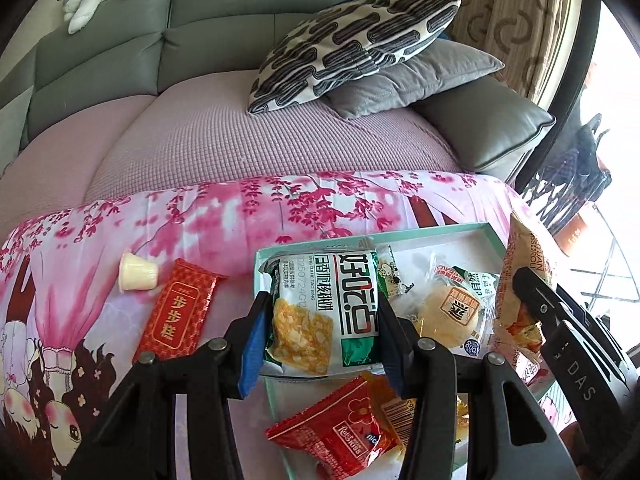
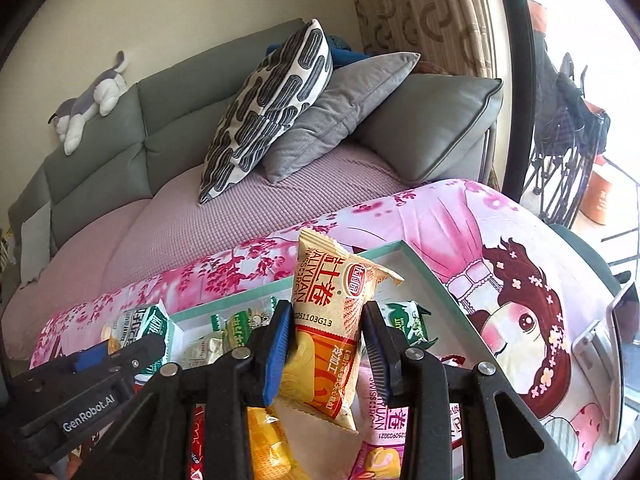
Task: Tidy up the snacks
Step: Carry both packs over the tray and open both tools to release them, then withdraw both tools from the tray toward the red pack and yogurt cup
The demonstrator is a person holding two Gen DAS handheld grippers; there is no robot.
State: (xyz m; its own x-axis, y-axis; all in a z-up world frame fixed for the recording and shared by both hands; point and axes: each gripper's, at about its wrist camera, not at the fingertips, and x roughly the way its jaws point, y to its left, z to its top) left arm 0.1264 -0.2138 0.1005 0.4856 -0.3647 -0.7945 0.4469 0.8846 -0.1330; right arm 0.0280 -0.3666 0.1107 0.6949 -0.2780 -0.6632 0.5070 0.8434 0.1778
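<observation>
The left tool [image 1: 320,320] is clamping a green-and-white packet [image 1: 324,312] printed with large Chinese characters and a picture of yellow crisp pieces, holding it above the mint-edged tray [image 1: 460,230]. The right tool [image 2: 326,348] is gripping a beige Swiss-roll packet [image 2: 328,320] reading "DALIYUAN SWISSROLL" and the code "20251103G13", also over that tray. A red packet [image 1: 340,432] marked "nice" is lying below the left tool. On the pink cartoon-printed surface [image 1: 200,216], a red bar [image 1: 176,312] with gold Chinese lettering is lying beside a small jelly cup [image 1: 136,272].
</observation>
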